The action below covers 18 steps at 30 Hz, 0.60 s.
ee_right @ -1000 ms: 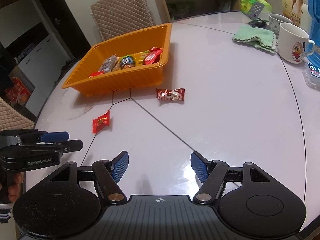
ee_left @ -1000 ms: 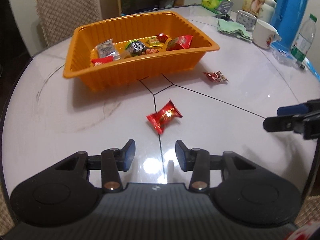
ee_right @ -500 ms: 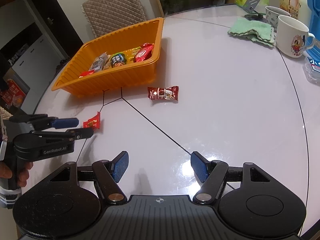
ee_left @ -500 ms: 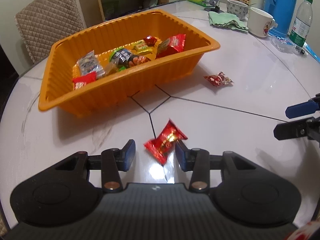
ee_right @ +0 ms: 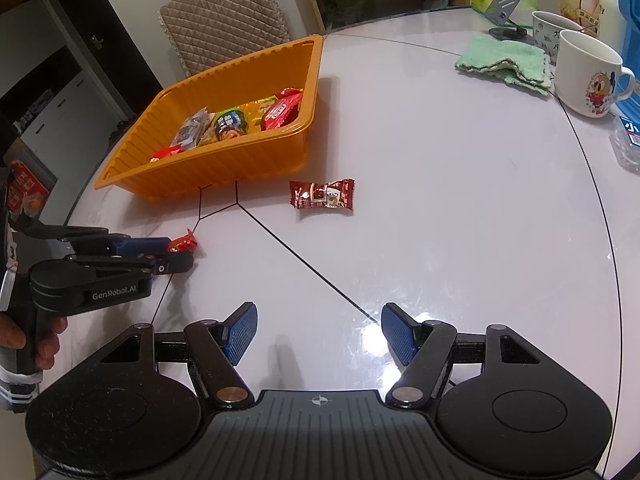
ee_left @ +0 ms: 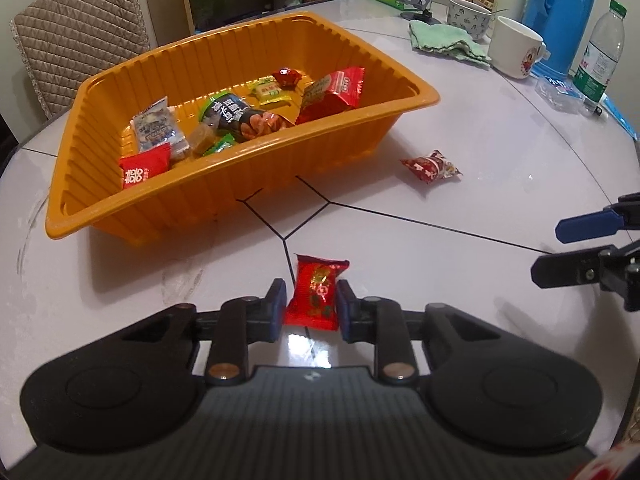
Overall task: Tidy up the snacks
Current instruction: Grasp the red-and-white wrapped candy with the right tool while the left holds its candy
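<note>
A red snack packet (ee_left: pixel 316 296) lies on the white table just in front of the orange tray (ee_left: pixel 240 184). My left gripper (ee_left: pixel 310 306) is closing around it, and both pads touch the packet's sides. The right wrist view shows the same grip from the side: the left gripper (ee_right: pixel 180 254) is down at the table with the red packet (ee_right: pixel 182 245) between its fingers. My right gripper (ee_right: pixel 318 334) hovers open and empty over bare table; it also shows as the right gripper (ee_left: pixel 550 252) at the left wrist view's edge. A dark red candy (ee_left: pixel 430 166) lies loose beside the tray (ee_right: pixel 224 168).
The tray holds several packets. At the far right stand two mugs (ee_right: pixel 586 76), a folded green cloth (ee_right: pixel 506 62), a blue flask (ee_left: pixel 560 12) and a water bottle (ee_left: pixel 602 52). A quilted chair (ee_right: pixel 224 16) and a shelf stand behind the table.
My left gripper came forward and down to the red packet, which now sits between its fingers, and the jaws narrowed onto it. The right gripper stayed where it was.
</note>
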Each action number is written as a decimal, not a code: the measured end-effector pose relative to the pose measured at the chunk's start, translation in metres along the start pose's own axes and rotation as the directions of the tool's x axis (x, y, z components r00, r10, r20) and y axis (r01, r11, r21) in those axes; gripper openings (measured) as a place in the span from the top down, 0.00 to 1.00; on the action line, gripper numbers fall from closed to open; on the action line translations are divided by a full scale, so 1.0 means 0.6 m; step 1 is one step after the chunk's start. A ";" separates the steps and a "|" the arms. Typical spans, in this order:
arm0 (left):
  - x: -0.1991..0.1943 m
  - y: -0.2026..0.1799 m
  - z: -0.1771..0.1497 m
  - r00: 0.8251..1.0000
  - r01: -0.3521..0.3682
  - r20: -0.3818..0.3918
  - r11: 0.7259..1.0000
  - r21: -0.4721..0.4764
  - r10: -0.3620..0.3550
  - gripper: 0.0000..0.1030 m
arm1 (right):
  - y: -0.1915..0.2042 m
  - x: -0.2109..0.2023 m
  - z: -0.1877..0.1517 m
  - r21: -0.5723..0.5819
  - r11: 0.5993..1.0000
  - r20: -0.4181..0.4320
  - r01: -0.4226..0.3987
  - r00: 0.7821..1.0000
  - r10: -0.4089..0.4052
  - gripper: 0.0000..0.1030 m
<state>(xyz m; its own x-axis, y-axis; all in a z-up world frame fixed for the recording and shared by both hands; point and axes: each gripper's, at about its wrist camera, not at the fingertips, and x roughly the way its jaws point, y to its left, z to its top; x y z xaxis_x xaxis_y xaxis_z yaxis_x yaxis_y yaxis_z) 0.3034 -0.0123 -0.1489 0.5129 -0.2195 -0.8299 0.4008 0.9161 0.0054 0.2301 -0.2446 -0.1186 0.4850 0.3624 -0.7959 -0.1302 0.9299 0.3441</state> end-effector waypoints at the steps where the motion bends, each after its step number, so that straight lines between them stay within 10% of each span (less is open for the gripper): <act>1: 0.000 0.000 0.000 1.000 0.002 0.001 1.000 -0.003 -0.002 0.77 | 0.000 0.002 0.002 -0.002 1.000 0.001 -0.001 1.000 0.001 0.33; 18: -0.027 0.042 -0.007 0.998 -0.050 0.022 0.990 -0.136 0.053 0.79 | 0.005 0.067 0.058 -0.309 0.951 0.094 0.011 0.995 0.019 0.33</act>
<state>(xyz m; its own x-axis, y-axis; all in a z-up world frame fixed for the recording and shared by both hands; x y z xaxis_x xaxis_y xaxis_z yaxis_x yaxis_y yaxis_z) 0.3019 0.0161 -0.1377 0.5499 -0.1775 -0.8162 0.2681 0.9630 -0.0288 0.2792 -0.2297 -0.1324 0.5620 0.3724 -0.7386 -0.3855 0.9079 0.1645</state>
